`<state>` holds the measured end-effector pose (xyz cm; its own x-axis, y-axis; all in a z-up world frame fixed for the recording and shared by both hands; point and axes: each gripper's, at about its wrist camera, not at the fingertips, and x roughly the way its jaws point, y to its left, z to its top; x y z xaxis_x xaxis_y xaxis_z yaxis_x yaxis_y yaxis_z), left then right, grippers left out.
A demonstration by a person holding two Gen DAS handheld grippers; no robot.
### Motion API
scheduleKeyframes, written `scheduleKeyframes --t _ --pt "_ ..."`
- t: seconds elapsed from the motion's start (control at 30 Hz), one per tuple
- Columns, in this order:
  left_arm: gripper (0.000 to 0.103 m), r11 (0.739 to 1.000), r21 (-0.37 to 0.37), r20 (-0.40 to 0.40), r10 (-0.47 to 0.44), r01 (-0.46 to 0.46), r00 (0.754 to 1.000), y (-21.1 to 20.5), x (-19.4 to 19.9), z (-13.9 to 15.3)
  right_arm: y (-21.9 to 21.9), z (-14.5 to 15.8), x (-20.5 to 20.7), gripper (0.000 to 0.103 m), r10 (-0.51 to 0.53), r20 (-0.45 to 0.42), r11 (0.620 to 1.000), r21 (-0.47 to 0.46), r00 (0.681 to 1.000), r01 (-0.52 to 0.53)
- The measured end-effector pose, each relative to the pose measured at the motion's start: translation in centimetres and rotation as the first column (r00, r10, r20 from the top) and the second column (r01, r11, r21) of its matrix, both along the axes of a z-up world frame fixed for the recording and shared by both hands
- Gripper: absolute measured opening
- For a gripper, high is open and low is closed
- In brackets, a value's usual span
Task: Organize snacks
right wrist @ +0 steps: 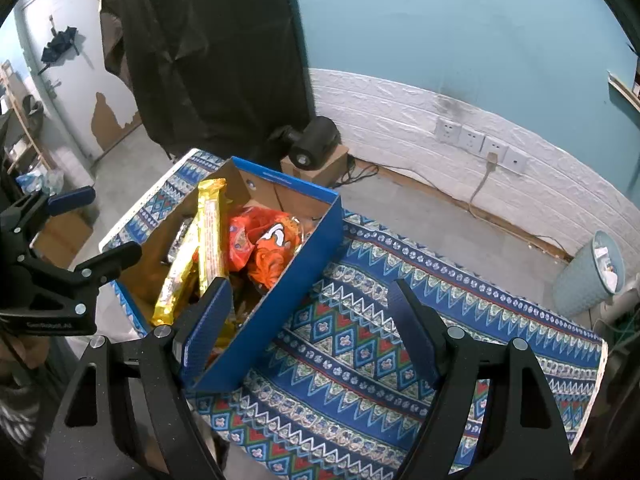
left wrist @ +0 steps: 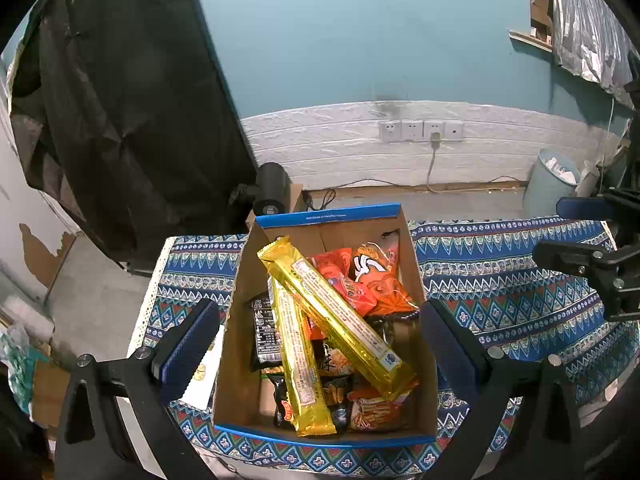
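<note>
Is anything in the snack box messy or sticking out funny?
Yes. In the cardboard box, two long gold packets lie crossed on top of the orange bags and dark packets. One gold packet's end pokes up near the rim. The snacks are a jumbled heap, not rows. Nothing has spilled onto the patterned cloth.

Gold bars (left wrist: 340, 312) cover the dark packets (left wrist: 264, 336) in the box (left wrist: 240, 280); label print too small to read.
</note>
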<state>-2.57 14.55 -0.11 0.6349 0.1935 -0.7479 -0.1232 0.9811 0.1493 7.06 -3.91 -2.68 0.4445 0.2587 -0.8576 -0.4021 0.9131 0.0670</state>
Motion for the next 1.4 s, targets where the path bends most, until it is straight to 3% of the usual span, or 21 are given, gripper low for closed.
scheduleKeyframes --t 1.4 --pt "0.101 1.0 -0.005 -0.022 0.009 -0.009 1.0 -0.13 -0.15 -0.48 -0.3 -0.07 -0.01 0.08 0.0 -0.004 1.0 -0.005 1.0 0.0"
